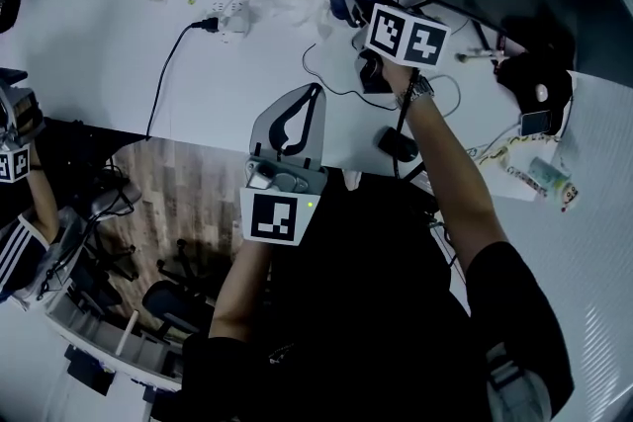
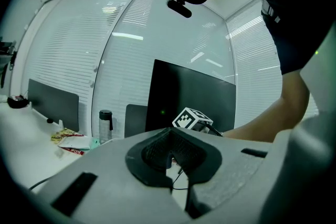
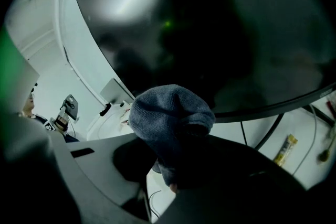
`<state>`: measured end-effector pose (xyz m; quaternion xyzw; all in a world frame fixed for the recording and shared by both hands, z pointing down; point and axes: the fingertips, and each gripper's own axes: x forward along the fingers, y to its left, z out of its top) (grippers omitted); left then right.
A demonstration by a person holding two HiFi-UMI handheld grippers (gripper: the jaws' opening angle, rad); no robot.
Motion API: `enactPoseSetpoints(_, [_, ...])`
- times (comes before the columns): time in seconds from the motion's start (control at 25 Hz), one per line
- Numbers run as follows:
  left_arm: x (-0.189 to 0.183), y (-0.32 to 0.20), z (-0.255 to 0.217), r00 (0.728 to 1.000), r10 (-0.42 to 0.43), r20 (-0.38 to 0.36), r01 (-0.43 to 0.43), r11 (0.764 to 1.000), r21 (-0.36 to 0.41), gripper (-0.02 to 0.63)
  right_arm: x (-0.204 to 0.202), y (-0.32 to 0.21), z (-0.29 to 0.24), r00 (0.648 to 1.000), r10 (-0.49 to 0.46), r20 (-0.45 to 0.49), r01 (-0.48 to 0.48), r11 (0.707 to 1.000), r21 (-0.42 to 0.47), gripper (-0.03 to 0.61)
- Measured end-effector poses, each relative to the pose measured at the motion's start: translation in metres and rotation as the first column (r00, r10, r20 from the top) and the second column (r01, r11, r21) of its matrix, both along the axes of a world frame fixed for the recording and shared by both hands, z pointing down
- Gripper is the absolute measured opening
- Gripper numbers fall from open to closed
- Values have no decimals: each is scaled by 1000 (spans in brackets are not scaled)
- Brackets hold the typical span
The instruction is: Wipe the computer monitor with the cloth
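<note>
I see the cloth (image 3: pixel 170 123), a grey, soft-textured rag bunched into a rounded wad. It is pinched between the jaws of my right gripper (image 3: pixel 160 168) and bulges up above them. Directly behind it stands the computer monitor (image 3: pixel 210 34), upright, its wide black screen dark with faint reflections. The cloth sits close to the screen's lower part; I cannot tell whether they touch.

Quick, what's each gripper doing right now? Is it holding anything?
Left gripper: jaws together, nothing between them.
Right gripper: jaws shut on the grey cloth.
</note>
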<state>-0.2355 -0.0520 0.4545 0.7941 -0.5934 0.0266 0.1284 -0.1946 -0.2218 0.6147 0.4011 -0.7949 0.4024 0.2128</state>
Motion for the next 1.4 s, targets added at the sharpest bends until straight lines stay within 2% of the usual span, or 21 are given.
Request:
enactPoseSetpoints(0.36, [-18, 9, 8, 999, -44, 0, 44, 999, -15, 6, -37, 1, -1, 999, -35, 23, 35, 999, 6, 80])
enactPoseSetpoints(0.88, [-33, 20, 6, 997, -78, 7, 78, 997, -3, 6, -61, 2, -5, 998, -66, 22, 66, 998, 23, 80])
enactPoseSetpoints(1.4, [-31, 29, -17, 996, -91, -3, 91, 995, 38, 6, -69, 1, -53, 994, -99, 37, 95, 991, 95, 80])
